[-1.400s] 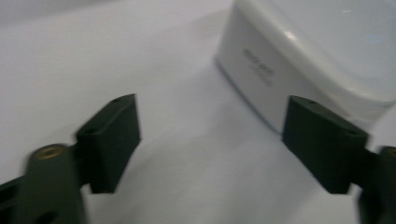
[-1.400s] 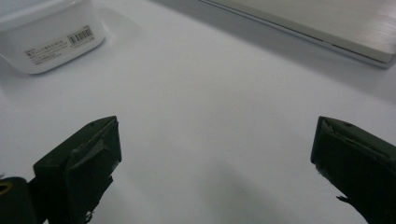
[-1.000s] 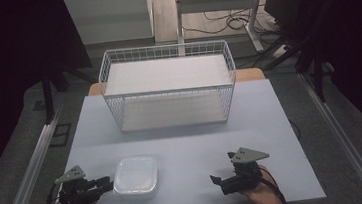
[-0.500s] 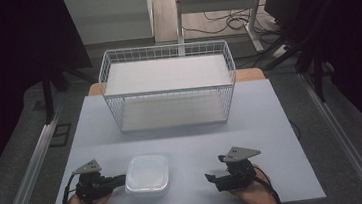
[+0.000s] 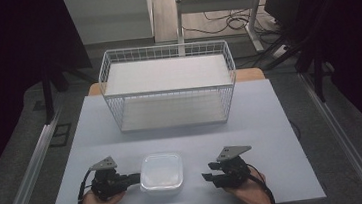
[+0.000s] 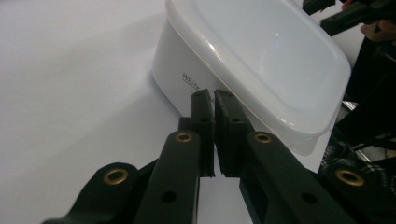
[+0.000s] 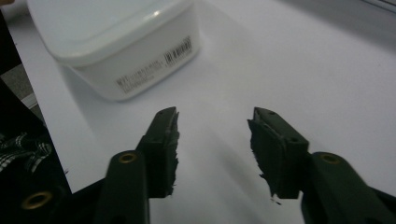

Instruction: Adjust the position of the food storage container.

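Now: both tongs closing in on the lidded tub

Near the front edge of the worktop [image 5: 271,123], left of centre, the left tongs [image 6: 209,100] sit with jaws almost together, only a thin slit between them, tips touching or just beside the side wall of the white lidded container [image 5: 161,171] under its lid rim. Whether anything is pinched, I cannot tell. Container sits mid-front, lid on. Right tongs [image 7: 212,123] are spread wide, empty, near the container's right side but apart from it. Wire basket [image 5: 165,58] stands toward the back edge, nothing in it. Judged step: approach. Next move likely calls for the right tongs to reach the container wall.
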`<state>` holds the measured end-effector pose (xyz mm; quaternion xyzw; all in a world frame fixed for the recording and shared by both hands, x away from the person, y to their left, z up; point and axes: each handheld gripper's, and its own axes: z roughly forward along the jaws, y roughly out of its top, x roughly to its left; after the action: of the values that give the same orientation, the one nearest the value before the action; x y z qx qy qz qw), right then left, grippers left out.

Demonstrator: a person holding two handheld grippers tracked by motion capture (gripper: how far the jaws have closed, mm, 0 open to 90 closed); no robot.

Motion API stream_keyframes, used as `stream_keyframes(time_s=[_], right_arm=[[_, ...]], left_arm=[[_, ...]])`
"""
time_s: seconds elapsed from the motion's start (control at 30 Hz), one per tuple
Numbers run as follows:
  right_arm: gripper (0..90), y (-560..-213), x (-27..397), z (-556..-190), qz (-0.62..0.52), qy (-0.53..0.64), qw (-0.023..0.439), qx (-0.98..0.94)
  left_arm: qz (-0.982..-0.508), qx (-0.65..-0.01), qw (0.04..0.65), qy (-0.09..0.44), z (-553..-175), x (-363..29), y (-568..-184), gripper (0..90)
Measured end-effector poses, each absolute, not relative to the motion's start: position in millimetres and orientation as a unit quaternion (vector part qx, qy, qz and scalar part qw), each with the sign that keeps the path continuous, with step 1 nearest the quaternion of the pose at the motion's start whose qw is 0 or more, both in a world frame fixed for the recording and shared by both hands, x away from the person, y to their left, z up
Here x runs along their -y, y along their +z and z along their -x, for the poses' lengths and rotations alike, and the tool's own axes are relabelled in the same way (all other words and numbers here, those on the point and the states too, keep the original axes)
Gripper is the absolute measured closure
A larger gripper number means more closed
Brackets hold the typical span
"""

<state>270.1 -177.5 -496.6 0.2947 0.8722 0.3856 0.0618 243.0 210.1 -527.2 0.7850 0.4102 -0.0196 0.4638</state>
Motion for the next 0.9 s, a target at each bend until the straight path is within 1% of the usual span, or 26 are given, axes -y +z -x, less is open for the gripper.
stream_keyframes(time_s=[0.23,0.27,0.3,0.37,0.43,0.63,0.73,0.9], right_arm=[[79.4,-497,172,-271,-0.283,0.392,0.055,-0.874],[79.4,-497,172,-271,-0.283,0.392,0.055,-0.874],[83.9,-497,170,-271,-0.280,0.392,0.055,-0.875],[87.1,-497,167,-272,-0.277,0.391,0.054,-0.876],[88.7,-498,164,-273,-0.272,0.391,0.052,-0.878],[89.3,-499,159,-272,-0.264,0.385,0.054,-0.883],[89.3,-498,162,-272,-0.268,0.380,0.063,-0.883],[89.3,-498,169,-274,-0.274,0.382,0.061,-0.880]], left_arm=[[-0.792,-0.395,0.465,-0.026,-247,-195,-527,87.5],[-0.792,-0.395,0.465,-0.026,-247,-195,-527,87.7],[-0.794,-0.392,0.464,-0.024,-248,-192,-526,88.0],[-0.793,-0.391,0.466,-0.023,-249,-189,-526,88.4],[-0.795,-0.388,0.466,-0.022,-250,-185,-525,88.7],[-0.803,-0.377,0.462,-0.021,-253,-172,-525,89.3],[-0.805,-0.373,0.461,-0.019,-254,-166,-525,89.8],[-0.807,-0.371,0.459,-0.015,-256,-161,-525,89.6]])
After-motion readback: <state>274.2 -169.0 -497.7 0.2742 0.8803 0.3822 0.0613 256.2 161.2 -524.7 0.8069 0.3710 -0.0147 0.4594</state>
